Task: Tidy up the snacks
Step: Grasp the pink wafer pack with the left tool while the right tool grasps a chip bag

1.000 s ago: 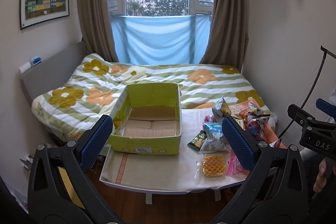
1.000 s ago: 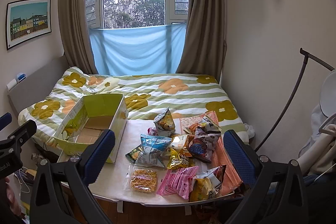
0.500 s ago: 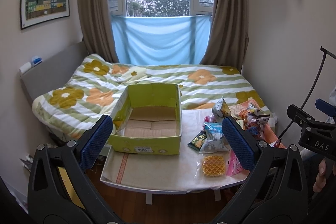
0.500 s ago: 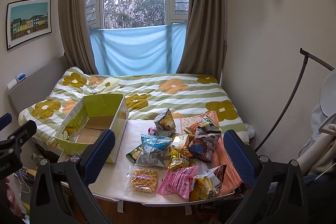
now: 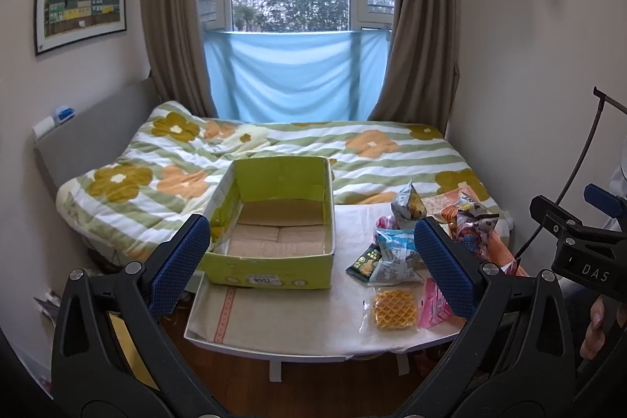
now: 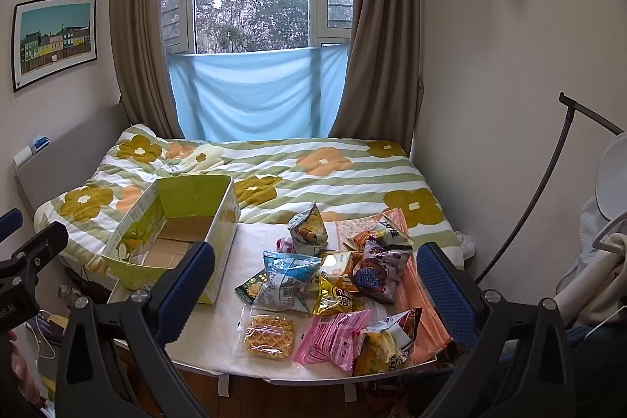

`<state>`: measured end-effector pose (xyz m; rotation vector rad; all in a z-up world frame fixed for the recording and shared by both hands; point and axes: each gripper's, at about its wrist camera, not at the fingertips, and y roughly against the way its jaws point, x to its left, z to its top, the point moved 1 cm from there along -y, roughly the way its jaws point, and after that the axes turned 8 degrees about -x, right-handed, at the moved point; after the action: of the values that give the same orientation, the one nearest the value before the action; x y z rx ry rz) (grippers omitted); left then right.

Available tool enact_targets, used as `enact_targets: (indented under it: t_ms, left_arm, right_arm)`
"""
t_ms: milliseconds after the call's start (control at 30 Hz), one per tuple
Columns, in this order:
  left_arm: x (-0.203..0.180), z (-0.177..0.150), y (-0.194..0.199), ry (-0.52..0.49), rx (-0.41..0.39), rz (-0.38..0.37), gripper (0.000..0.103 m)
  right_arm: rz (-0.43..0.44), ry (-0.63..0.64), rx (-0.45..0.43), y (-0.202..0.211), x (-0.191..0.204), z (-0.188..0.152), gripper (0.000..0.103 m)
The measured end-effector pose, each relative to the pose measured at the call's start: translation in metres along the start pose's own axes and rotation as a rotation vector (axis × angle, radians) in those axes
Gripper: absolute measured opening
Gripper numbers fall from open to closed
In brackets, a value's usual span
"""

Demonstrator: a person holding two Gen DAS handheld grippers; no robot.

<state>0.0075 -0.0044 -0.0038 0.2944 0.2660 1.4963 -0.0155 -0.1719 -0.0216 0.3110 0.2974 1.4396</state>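
Note:
An empty green cardboard box [image 5: 274, 222] [image 6: 176, 237] stands open on the left of a small white table [image 5: 282, 316] [image 6: 231, 316]. Several snack packets lie in a heap on the table's right: a waffle pack [image 5: 394, 308] [image 6: 269, 335], a blue-white bag [image 5: 394, 253] [image 6: 286, 279], a pink pack [image 6: 333, 337], a yellow bag [image 6: 337, 296], a purple bag [image 6: 378, 271]. My left gripper [image 5: 311, 261] is open and empty, held back from the table's front edge. My right gripper [image 6: 315, 285] is open and empty, held back in front of the snacks.
A bed with a flowered quilt [image 5: 274, 151] lies behind the table, under a window with a blue cloth [image 6: 254, 93]. An orange cloth [image 6: 415, 285] lies under the snacks at the right. A wall stands on the right. Wooden floor [image 5: 313, 386] shows below the table.

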Motion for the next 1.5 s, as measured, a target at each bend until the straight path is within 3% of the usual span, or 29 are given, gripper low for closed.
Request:
enact_targets:
  t_ms: [367, 633, 833, 1067, 1267, 1500]
  left_arm:
    - [0.003, -0.002, -0.004, 0.011, 0.012, -0.003, 0.103]
    - [-0.006, -0.011, -0.038, 0.012, 0.126, -0.085, 0.103]
    - [-0.032, -0.047, -0.082, 0.008, 0.261, -0.211, 0.103]
    - [-0.075, -0.098, -0.137, -0.027, 0.402, -0.258, 0.103]
    - [-0.119, -0.126, -0.171, -0.073, 0.507, -0.316, 0.103]
    - [-0.183, -0.163, -0.218, -0.116, 0.657, -0.411, 0.103]
  right_arm:
    - [0.014, -0.01, -0.002, 0.0, 0.001, 0.0, 0.103]
    - [-0.032, -0.028, 0.05, -0.008, -0.012, -0.009, 0.103]
    - [-0.109, -0.031, 0.168, -0.028, -0.029, -0.051, 0.103]
    - [-0.116, -0.106, 0.298, -0.063, -0.07, -0.106, 0.103]
    - [-0.079, -0.143, 0.383, -0.104, -0.104, -0.147, 0.103]
    - [0.001, -0.039, 0.452, -0.14, -0.128, -0.183, 0.103]
